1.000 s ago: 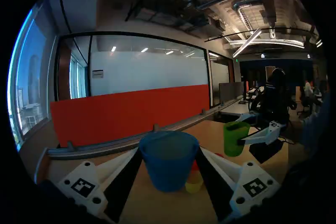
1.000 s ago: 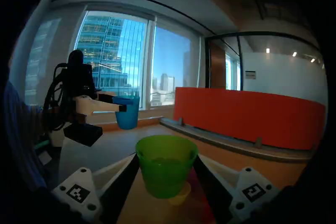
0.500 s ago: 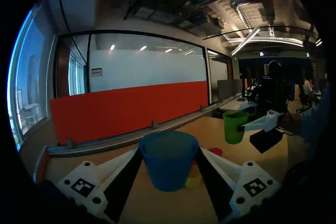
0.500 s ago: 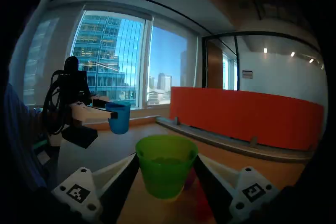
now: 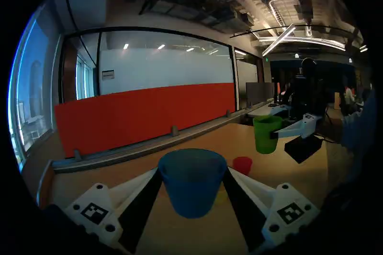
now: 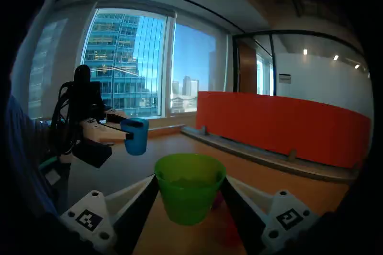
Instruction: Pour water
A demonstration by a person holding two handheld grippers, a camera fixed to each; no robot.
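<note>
Jaws clamp smooth, tapered plastic cups: blue cup [image 5: 192, 189], green cup [image 6: 190, 194].

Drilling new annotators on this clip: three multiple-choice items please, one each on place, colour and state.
1. Where is the red cup? A) on the table B) inside another cup C) on the window sill
2. What colour is the cup in the right gripper? A) blue B) green C) yellow
3. How does the left gripper hold the blue cup? A) upright B) upside down C) on its side
Answers: A, it stands on the wood beside the blue cup; B, the jaws flank a green cup; A, its rim faces up.
</note>
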